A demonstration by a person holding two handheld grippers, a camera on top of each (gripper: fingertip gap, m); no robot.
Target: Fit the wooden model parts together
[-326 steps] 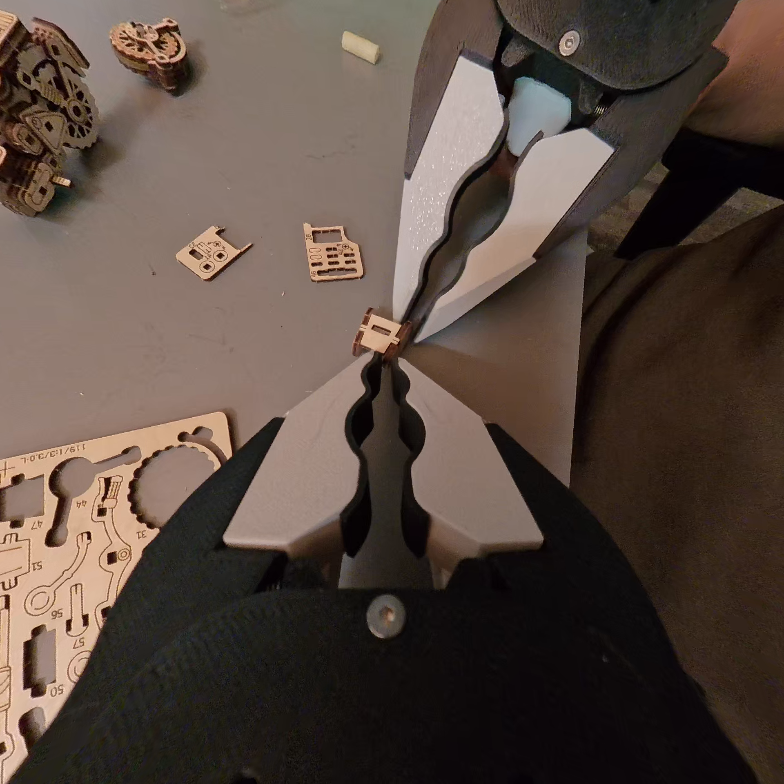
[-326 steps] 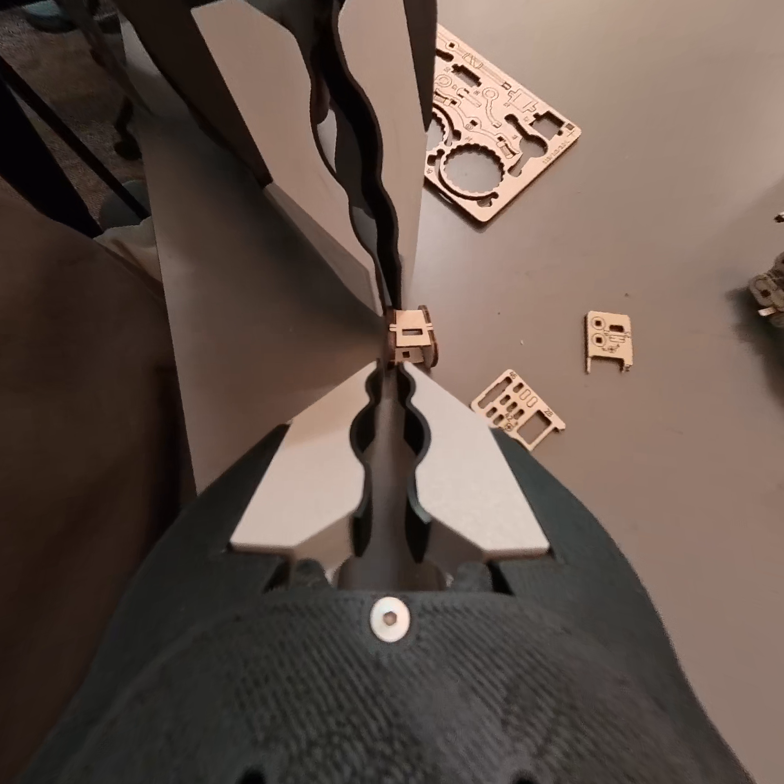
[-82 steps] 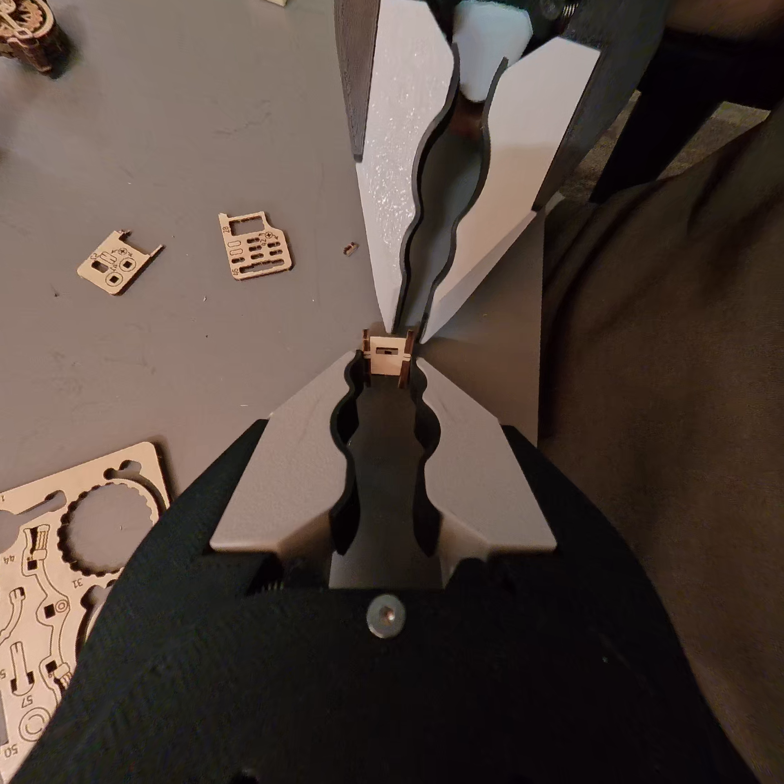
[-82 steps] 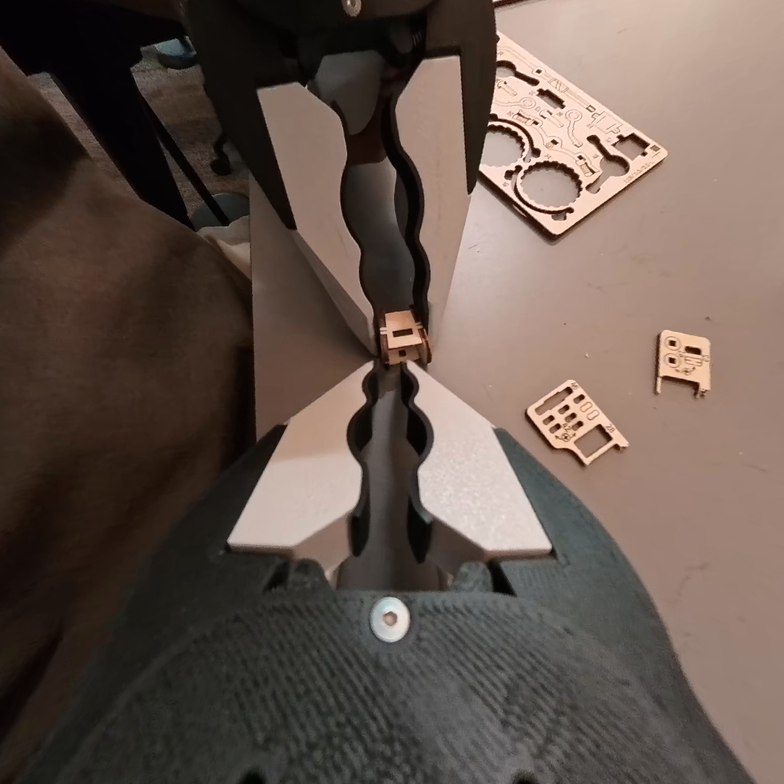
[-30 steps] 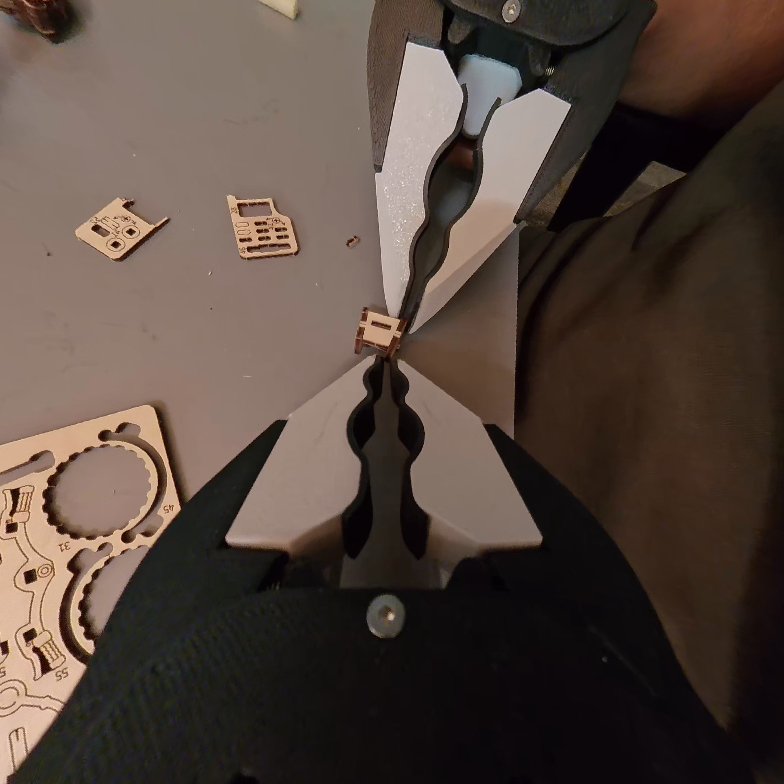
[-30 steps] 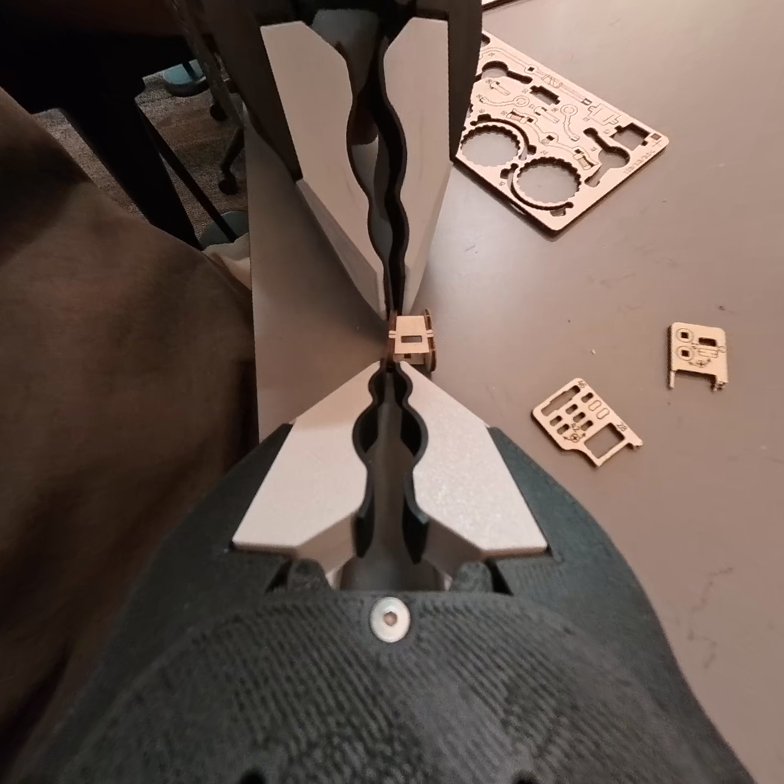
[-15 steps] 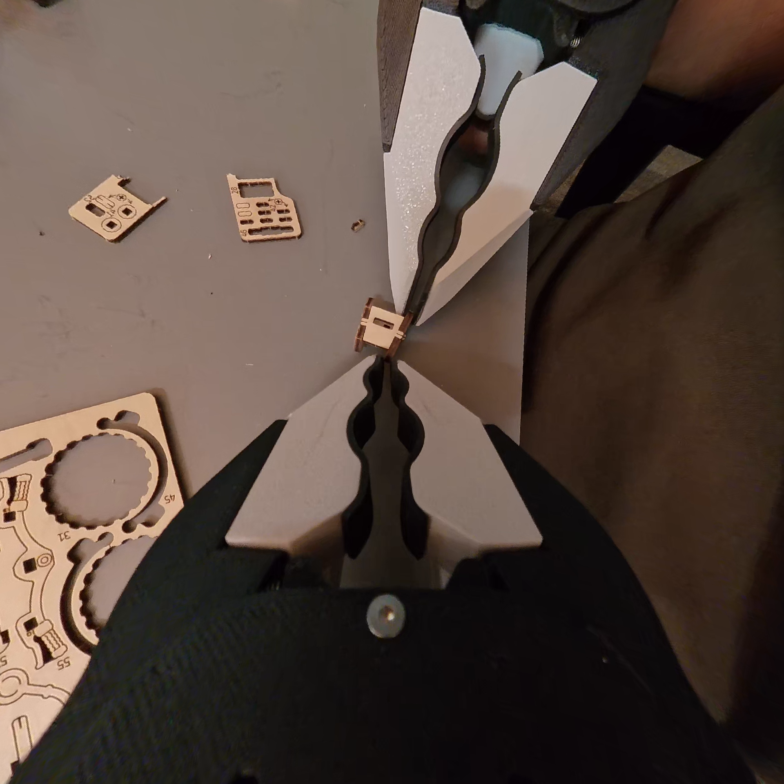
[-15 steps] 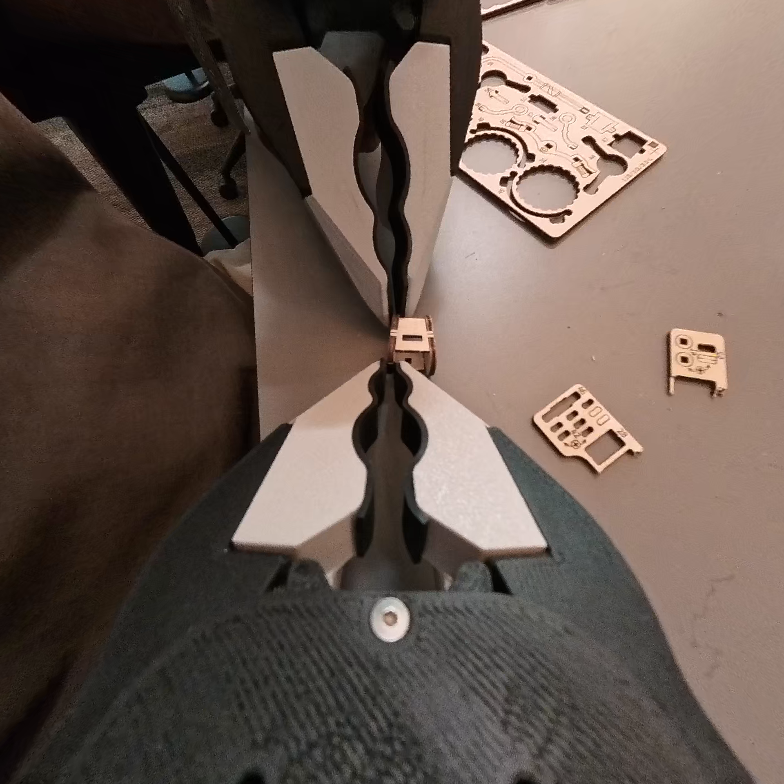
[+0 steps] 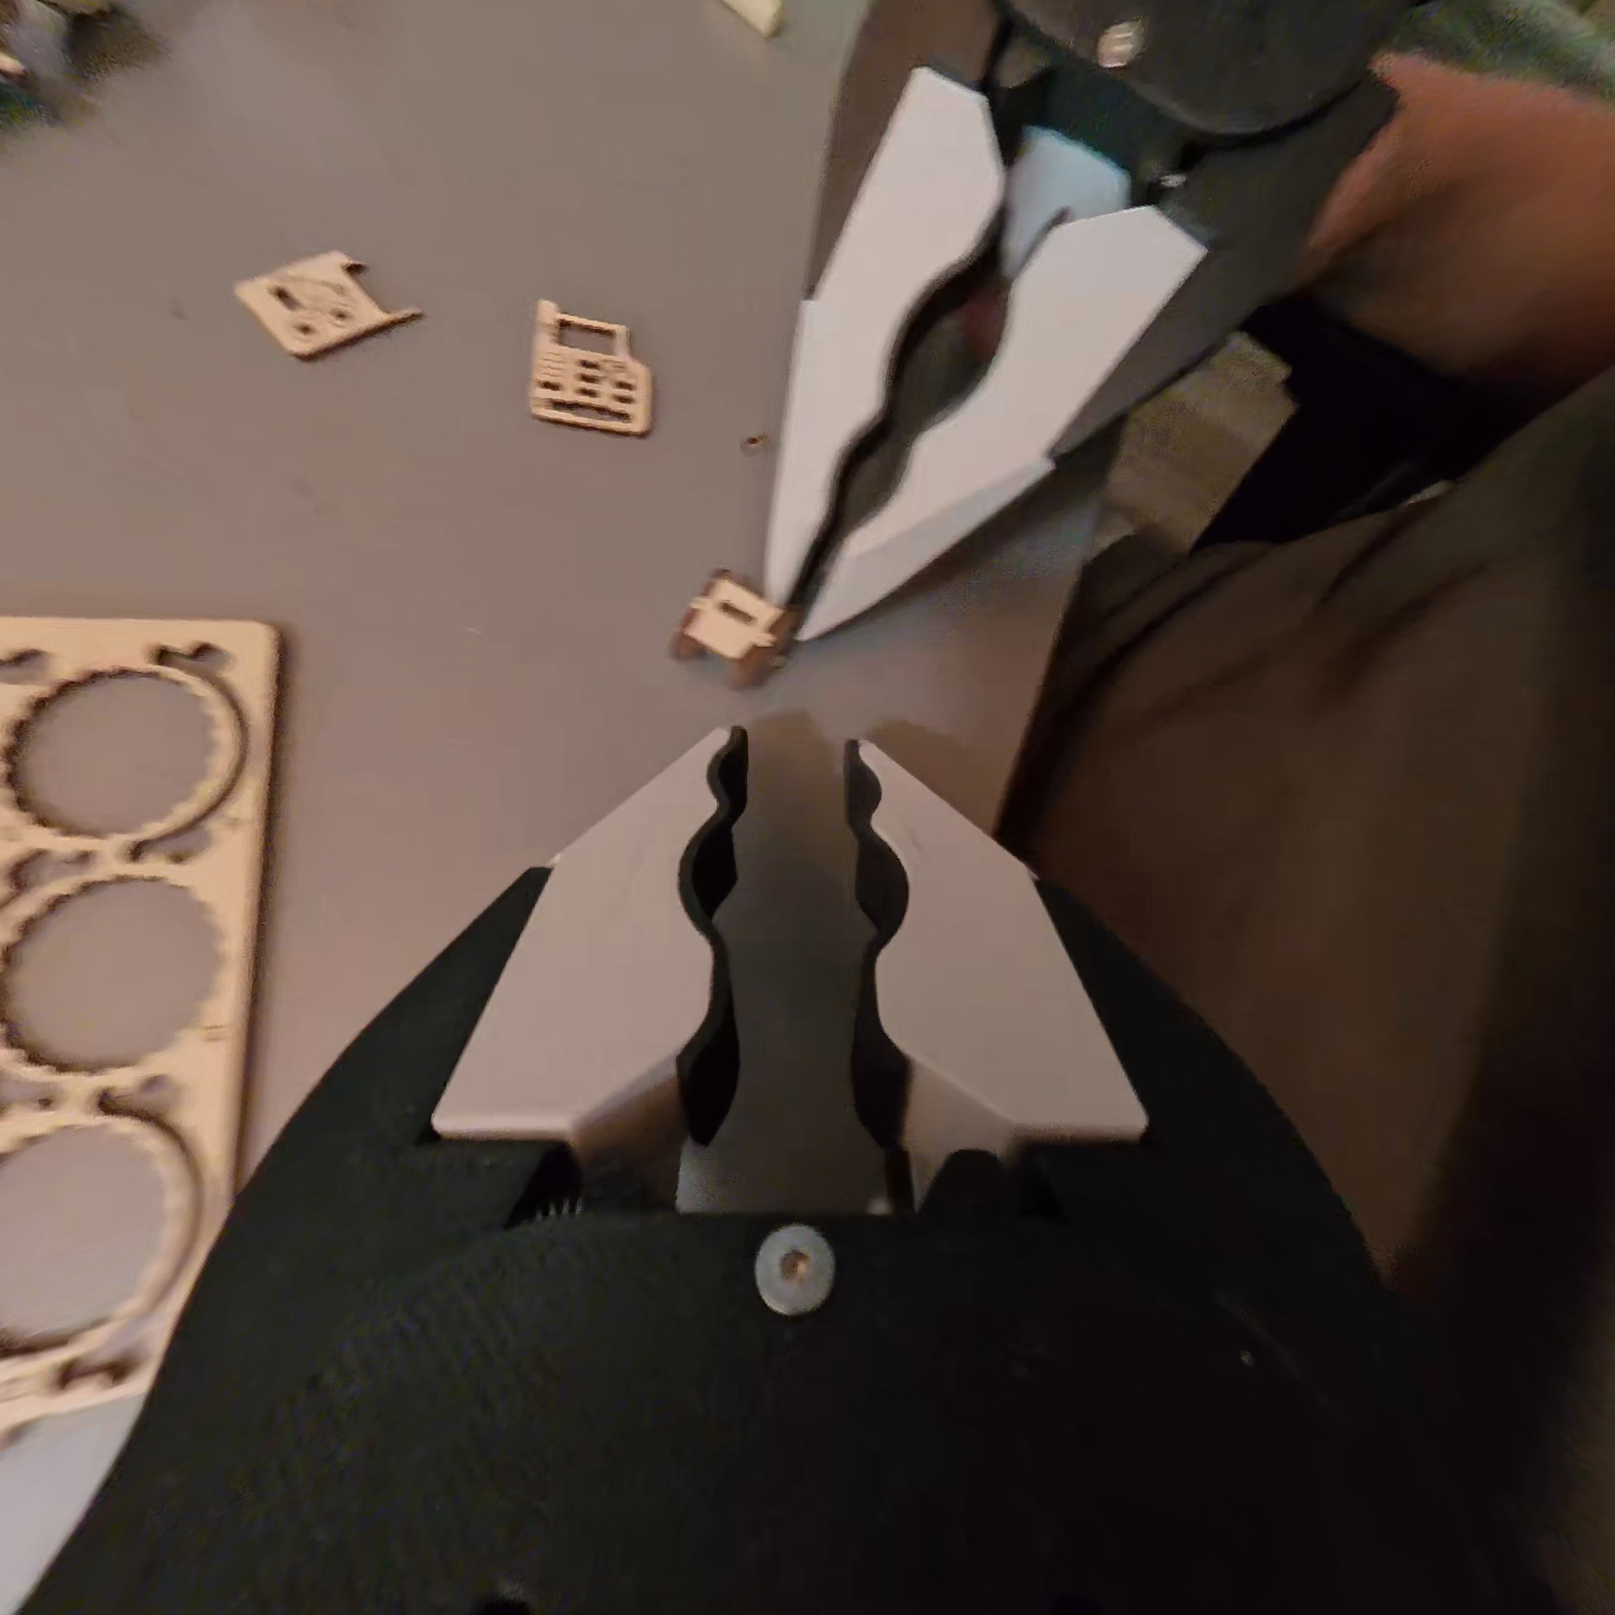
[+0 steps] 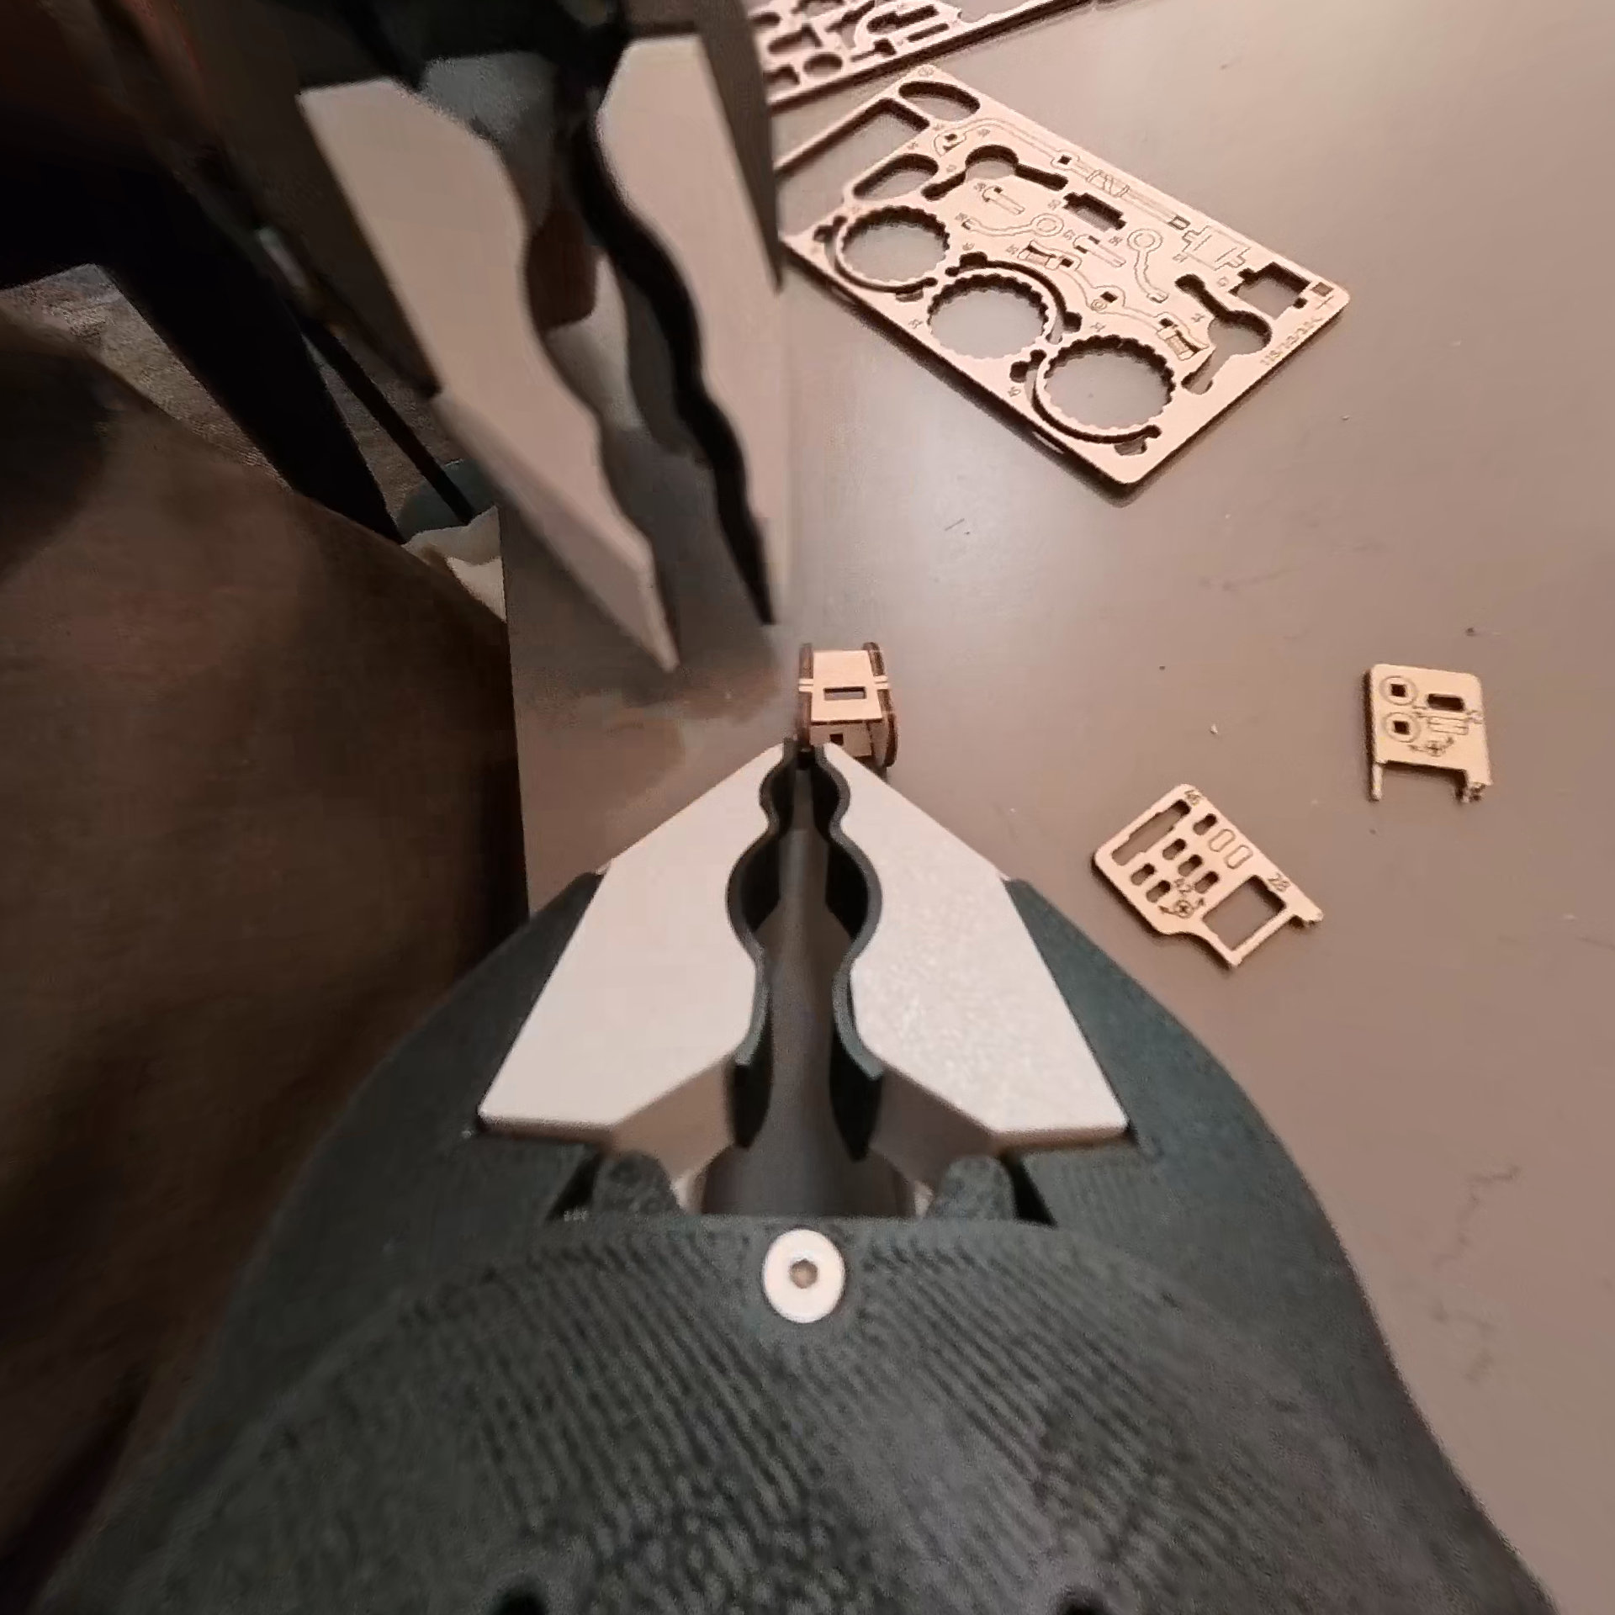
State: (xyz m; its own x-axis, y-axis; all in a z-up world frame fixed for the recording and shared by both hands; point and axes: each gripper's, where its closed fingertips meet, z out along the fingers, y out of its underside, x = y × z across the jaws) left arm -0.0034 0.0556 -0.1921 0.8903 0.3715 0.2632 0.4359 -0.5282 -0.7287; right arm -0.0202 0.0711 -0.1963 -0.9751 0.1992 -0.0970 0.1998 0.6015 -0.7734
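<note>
A small wooden box-like assembly hangs just above the grey table, pinched at one end by my right gripper, which is shut on it. In the right wrist view the assembly sticks out past my right gripper's tips. My left gripper is open and empty, its tips a short way back from the assembly. It also shows in the right wrist view, blurred, at the upper left. Two loose flat wooden parts lie on the table: a slotted one and a tabbed one.
A punched-out wooden parts sheet lies farther out, and at the left in the left wrist view. The flat parts lie beyond the grippers. The table edge and a person's brown clothing are close by.
My left gripper has opened, let go of the assembly and drawn back. My right gripper keeps hold of the assembly alone and has shifted a little away.
</note>
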